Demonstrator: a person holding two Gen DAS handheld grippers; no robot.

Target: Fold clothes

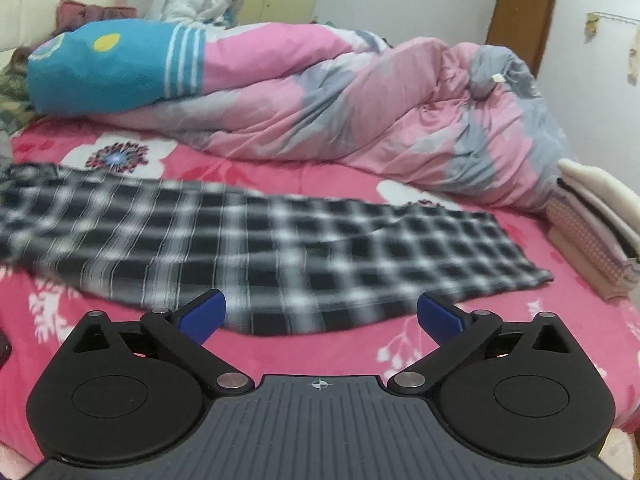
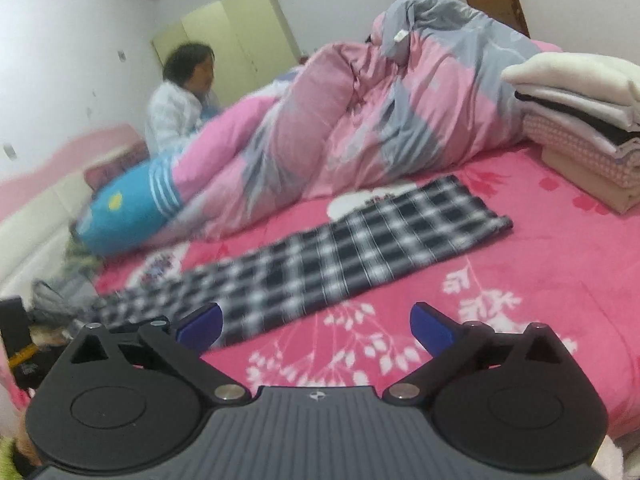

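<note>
- On the pink floral bedspread (image 1: 328,344) in front of you lies the plaid garment (image 1: 280,248), stretched out as one long, narrow strip running left to right.
- Its cloth is black-and-white check; toward its left part the checks give way to finer stripes, though motion blur softens the pattern in both views.
- It lies mostly flat, with a shallow ridge crossing its right half and a squared-off right end.
- Your left gripper (image 1: 320,316) hovers just above the garment's near edge; its jaws stand wide apart and hold nothing.
- Your right gripper (image 2: 316,322) has its jaws spread wide too, empty; its left blue fingertip overlaps the garment's near edge in the picture, but you cannot tell whether it touches.
- Behind the garment, a rumpled pink-and-grey quilt (image 1: 360,112) is heaped along the bed, with a blue patch at its left end.
- At the right end of the bed sits a stack of folded clothes (image 2: 580,128), cream on top, apart from the plaid piece.
- A person in a white jacket (image 2: 180,104) sits beyond the quilt.
</note>
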